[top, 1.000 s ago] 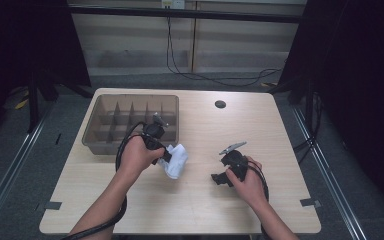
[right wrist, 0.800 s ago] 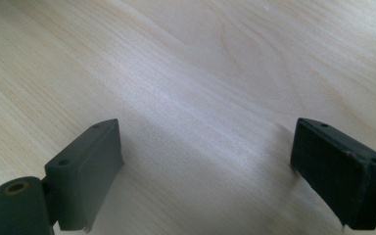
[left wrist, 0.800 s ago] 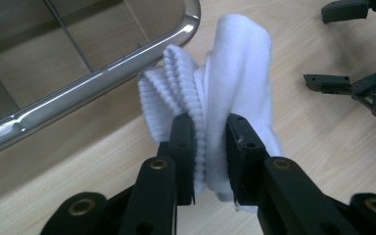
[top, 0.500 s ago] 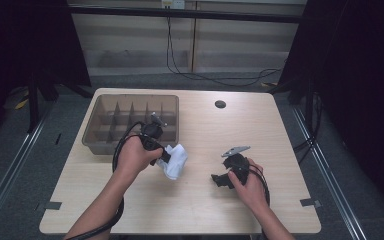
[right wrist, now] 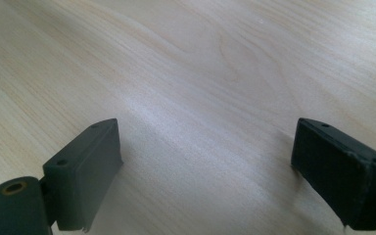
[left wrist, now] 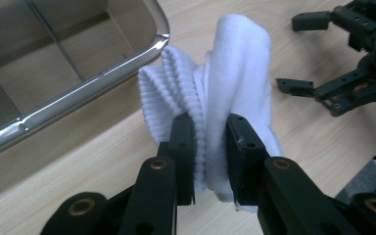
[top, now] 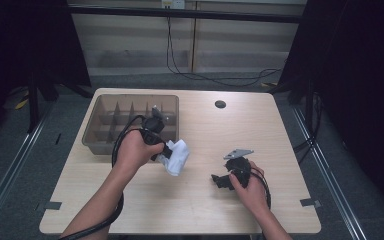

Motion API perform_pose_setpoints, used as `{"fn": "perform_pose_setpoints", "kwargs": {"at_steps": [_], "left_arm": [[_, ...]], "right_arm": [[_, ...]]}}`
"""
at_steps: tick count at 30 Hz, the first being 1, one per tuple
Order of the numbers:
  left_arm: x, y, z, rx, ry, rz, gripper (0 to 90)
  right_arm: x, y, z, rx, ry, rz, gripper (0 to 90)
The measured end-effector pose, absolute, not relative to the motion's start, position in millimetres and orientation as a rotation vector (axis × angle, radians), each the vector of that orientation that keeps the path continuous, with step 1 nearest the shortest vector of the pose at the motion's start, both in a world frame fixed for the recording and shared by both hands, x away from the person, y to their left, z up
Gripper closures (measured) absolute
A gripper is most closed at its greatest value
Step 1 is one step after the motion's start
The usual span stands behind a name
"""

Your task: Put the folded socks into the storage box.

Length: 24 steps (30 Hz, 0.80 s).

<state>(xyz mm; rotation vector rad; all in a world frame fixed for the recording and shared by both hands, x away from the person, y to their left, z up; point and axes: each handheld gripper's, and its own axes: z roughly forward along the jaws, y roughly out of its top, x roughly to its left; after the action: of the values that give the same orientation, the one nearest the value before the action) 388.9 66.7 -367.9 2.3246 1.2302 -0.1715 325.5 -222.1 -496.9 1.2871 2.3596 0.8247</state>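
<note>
A left gripper [left wrist: 209,147], jaws clamped on a folded white sock [left wrist: 225,93] beside the divided tray [top: 135,102], should lift clear of the rim, while the right gripper [right wrist: 208,166] rests with jaws apart on the worktop [top: 215,205].

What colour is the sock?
White, with a ribbed cuff. The sock shows best in the left gripper view.

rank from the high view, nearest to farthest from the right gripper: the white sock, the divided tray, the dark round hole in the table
From the right gripper:
1. white sock, to its left, clamped in the left gripper.
2. dark round hole, straight beyond it near the table's far edge.
3. divided tray, far left corner; its near right corner comes about as close as the hole, so these two are nearly tied.
</note>
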Motion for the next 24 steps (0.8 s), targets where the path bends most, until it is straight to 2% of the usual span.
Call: {"fn": "perform_pose_setpoints", "kwargs": {"at_steps": [24], "left_arm": [[414.3,67.2,-332.5,2.308,1.255,-0.145,75.3]], "right_arm": [[320.8,-223.5,-500.9,1.286,2.309,0.877,10.7]]}}
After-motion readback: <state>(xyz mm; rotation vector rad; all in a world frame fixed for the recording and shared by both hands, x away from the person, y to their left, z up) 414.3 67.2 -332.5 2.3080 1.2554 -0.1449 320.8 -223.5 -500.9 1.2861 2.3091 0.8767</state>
